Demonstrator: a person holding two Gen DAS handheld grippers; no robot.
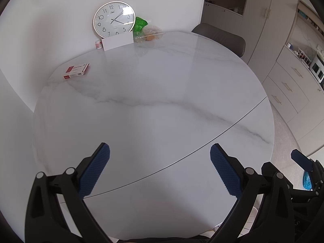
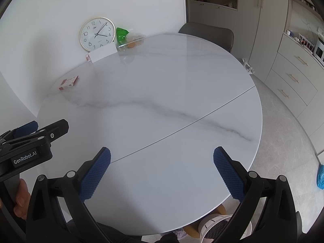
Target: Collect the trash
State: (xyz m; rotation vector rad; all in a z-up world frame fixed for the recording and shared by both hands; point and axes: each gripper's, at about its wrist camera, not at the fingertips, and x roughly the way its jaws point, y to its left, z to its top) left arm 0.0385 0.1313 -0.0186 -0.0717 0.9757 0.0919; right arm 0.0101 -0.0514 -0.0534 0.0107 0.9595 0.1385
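From the left wrist, the left gripper [image 1: 160, 169] hangs over the near edge of a round white marble table [image 1: 154, 109], its jaws spread wide with nothing between them. A red and white box [image 1: 76, 70] lies flat near the far left rim, well apart from the gripper, with bare tabletop between. At the back, a wall clock [image 1: 114, 18] leans against the wall, a white card [image 1: 118, 41] stands in front of it, and a small bottle [image 1: 98, 45] sits just beside the card. Right of the clock lie a green bag [image 1: 140, 25] and a clear bag of snacks [image 1: 150, 34]. A gray chair [image 1: 220, 37] is behind the table, and the right gripper [image 1: 301, 161] shows at the right edge.

From the right wrist, the right gripper [image 2: 162, 172] also has its jaws wide apart and empty above the table [image 2: 162, 93]. The box [image 2: 68, 82], clock [image 2: 97, 34], card [image 2: 103, 53], green bag [image 2: 121, 34] and chair [image 2: 206, 34] are all far off. The left gripper [image 2: 38, 133] reaches in at the left, with a hand [image 2: 20, 199] on its grip.
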